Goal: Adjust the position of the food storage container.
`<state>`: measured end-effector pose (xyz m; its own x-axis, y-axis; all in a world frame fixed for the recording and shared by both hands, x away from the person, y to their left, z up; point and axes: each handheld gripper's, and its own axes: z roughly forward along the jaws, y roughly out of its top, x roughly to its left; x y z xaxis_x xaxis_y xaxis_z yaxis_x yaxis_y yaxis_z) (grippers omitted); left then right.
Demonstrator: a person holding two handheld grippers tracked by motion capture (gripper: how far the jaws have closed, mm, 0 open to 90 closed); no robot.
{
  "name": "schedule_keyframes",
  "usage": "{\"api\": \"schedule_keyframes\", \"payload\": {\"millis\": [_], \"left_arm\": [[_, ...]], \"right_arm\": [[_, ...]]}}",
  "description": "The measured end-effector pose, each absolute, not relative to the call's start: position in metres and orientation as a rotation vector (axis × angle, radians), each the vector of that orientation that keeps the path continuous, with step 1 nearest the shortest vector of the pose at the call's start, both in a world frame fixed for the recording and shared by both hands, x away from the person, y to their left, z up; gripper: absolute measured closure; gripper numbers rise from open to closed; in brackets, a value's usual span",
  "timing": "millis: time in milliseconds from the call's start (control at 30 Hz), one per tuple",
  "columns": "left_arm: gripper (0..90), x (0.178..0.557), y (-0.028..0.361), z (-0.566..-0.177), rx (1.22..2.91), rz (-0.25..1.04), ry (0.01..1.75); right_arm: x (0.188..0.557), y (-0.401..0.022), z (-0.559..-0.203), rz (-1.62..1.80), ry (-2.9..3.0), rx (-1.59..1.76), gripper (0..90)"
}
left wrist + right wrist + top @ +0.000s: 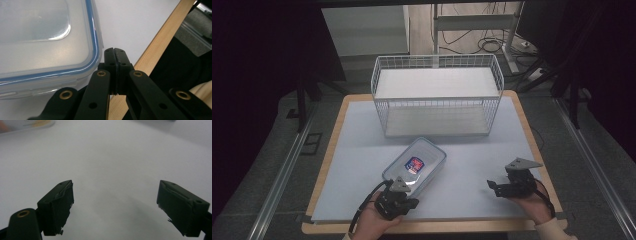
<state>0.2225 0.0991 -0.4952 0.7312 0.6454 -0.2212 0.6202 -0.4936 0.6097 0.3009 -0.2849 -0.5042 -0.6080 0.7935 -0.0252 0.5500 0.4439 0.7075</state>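
A clear plastic food container (414, 162) with a blue-rimmed lid and a red and blue label lies slantwise on the pale mat, in front of the basket. In the left gripper view the container's (37, 37) near corner is just left of my left gripper (115, 53), whose jaws are pressed together with nothing between them. From above, the left gripper (413, 202) sits at the container's near end, held in a hand. My right gripper (493, 187) rests low over the mat at the right, well apart from the container. Its jaws (115, 202) stand wide open over bare mat.
A white wire basket (437, 95) with a flat white shelf stands at the back of the table. The pale mat (357, 150) covers a wooden tabletop whose edge (160, 42) runs close to my left gripper. Cables and table legs lie on the floor behind.
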Motion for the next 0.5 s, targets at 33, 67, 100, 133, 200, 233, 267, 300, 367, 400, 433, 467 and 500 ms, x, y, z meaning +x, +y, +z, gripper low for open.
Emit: {"api": "schedule_keyframes", "payload": {"millis": [33,67,100,133,200,233,267,300,367,400,433,467,500], "left_arm": [[89.7,0.2225,0.0994,-0.4952,2.243,0.047,0.951],[89.7,0.2227,0.0998,-0.4953,2.244,0.044,0.95],[89.7,0.2229,0.1003,-0.4958,2.244,0.041,0.953],[89.7,0.2232,0.1008,-0.4961,2.244,0.038,0.955],[89.8,0.224,0.1024,-0.4974,2.245,0.034,0.962],[89.7,0.224,0.1024,-0.4974,2.245,0.034,0.962],[89.8,0.2246,0.1039,-0.4983,2.236,0.029,0.972],[89.7,0.2248,0.1044,-0.4984,2.231,0.025,0.973],[89.8,0.2244,0.1037,-0.4981,2.226,0.028,0.969],[89.7,0.224,0.1022,-0.4975,2.218,0.032,0.968],[89.7,0.2241,0.1008,-0.4965,2.215,0.038,0.964],[89.7,0.2246,0.0996,-0.4957,2.211,0.041,0.961],[89.7,0.2255,0.0981,-0.4957,2.207,0.036,0.96]], "right_arm": [[0.3009,-0.285,-0.5043,0.955,2.347,1.143,13.8],[0.3008,-0.2851,-0.5042,0.955,2.346,1.143,13.8],[0.3008,-0.2852,-0.5042,0.955,2.346,1.143,13.8],[0.3007,-0.2852,-0.5041,0.955,2.345,1.145,13.8],[0.3007,-0.2853,-0.5042,0.955,2.345,1.144,13.8],[0.3007,-0.2854,-0.5042,0.953,2.347,1.144,13.8],[0.3008,-0.2854,-0.5044,0.952,2.347,1.145,13.8],[0.3009,-0.2854,-0.5045,0.951,2.348,1.144,13.8],[0.301,-0.2854,-0.5048,0.949,2.349,1.144,13.8],[0.3011,-0.2853,-0.5049,0.948,2.35,1.144,13.8],[0.3013,-0.2852,-0.5051,0.946,2.35,1.144,13.8],[0.3014,-0.285,-0.5054,0.945,2.35,1.144,13.8],[0.3015,-0.2848,-0.5057,0.942,2.351,1.145,13.8]]}}
